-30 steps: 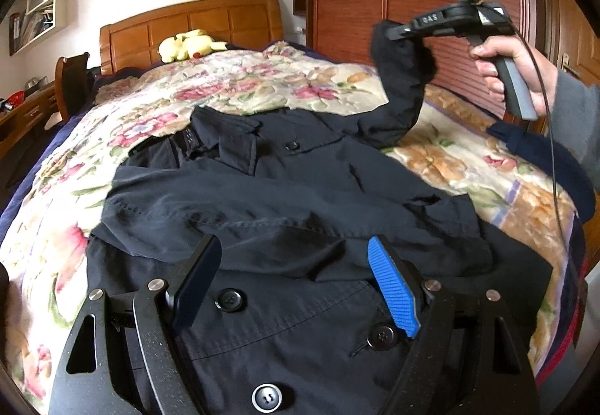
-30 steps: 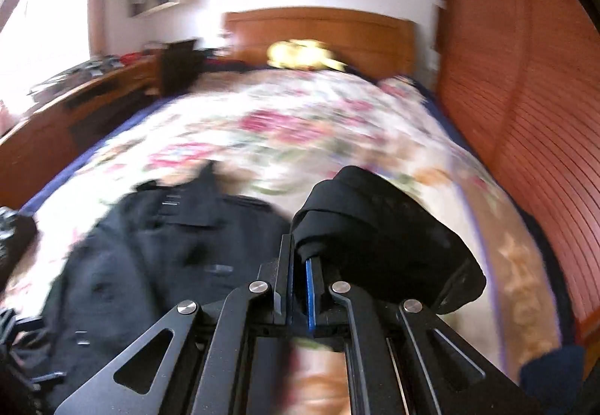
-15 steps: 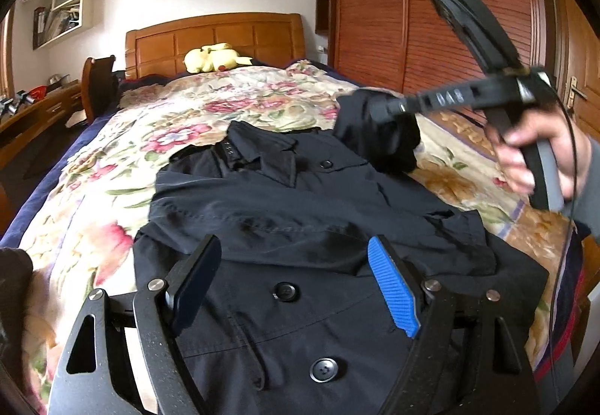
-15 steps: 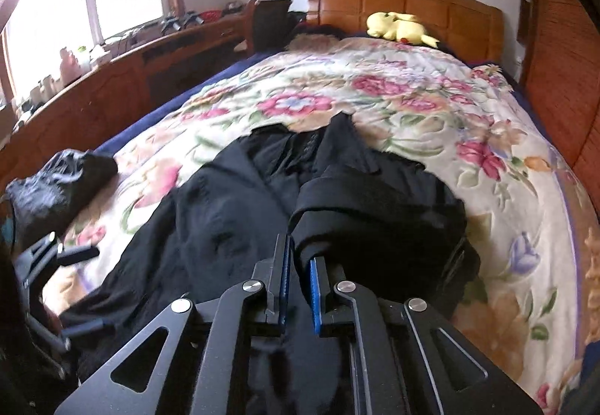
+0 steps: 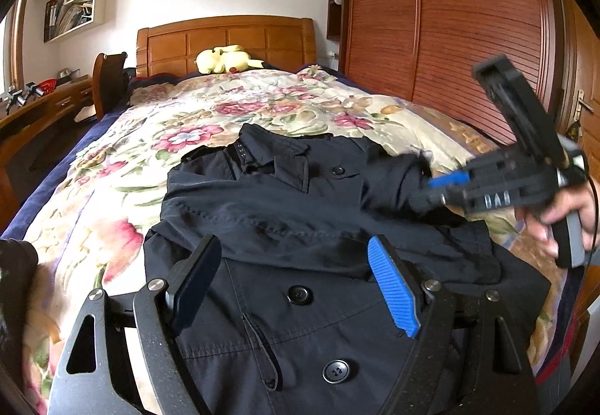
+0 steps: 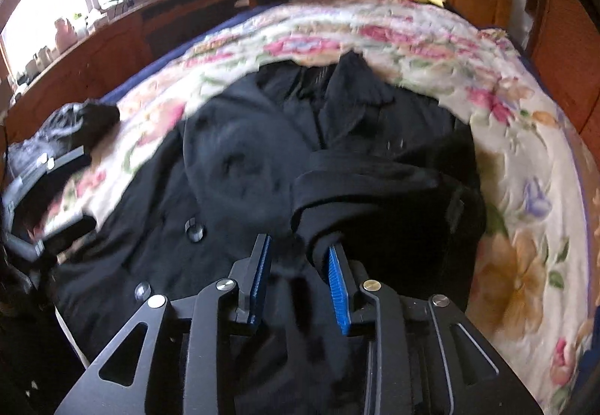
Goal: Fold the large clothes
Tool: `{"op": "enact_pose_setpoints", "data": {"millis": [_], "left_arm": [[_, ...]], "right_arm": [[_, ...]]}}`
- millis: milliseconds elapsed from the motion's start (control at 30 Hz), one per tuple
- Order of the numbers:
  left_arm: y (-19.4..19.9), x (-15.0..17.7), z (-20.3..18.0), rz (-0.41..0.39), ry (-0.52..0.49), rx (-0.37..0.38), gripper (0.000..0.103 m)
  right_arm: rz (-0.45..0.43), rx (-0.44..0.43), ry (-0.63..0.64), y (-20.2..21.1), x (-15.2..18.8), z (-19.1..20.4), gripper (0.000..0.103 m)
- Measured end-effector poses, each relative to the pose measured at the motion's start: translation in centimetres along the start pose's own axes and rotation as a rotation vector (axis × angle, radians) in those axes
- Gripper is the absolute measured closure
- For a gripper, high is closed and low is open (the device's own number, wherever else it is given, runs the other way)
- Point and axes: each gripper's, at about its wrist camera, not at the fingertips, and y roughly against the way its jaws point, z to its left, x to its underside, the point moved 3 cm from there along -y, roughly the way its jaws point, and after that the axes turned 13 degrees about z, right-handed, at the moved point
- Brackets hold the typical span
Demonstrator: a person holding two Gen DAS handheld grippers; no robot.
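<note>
A bed (image 5: pixel 123 137) with a floral quilt fills the middle of both views, its wooden headboard (image 5: pixel 225 40) at the top. A black coat (image 5: pixel 300 220) lies flat on the quilt in the lower centre, collar toward the headboard, buttons up. A yellow plush toy (image 5: pixel 223 59) rests against the headboard. At the left edge of the right wrist view a dark crumpled garment (image 6: pixel 71 130) lies on the quilt.
</note>
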Motion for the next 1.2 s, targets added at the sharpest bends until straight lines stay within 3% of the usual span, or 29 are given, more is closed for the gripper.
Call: {"op": "enact_pose_setpoints", "data": {"millis": [200, 333, 633, 967, 1200], "left_arm": [[-0.1, 0.1, -0.1, 0.003, -0.004, -0.008, 0.022], [-0.2, 0.3, -0.1, 0.006, -0.004, -0.013, 0.022], [-0.4, 0.3, -0.3, 0.007, -0.009, -0.018, 0.022], [-0.3, 0.3, -0.4, 0.005, -0.016, -0.029, 0.022], [0.1, 0.3, -0.3, -0.008, -0.017, -0.017, 0.022]], "right_arm": [[0.017, 0.006, -0.007, -1.9, 1.3, 0.4, 0.069], [-0.040, 0.016, -0.048, -1.1, 0.9, -0.9, 0.068], [-0.193, 0.074, -0.104, 1.6, -3.2, -4.6, 0.050], [-0.091, 0.149, -0.184, -4.8, -6.5, -8.2, 0.048], [0.001, -0.001, -0.311, -10.7, -6.5, -9.8, 0.048]]}}
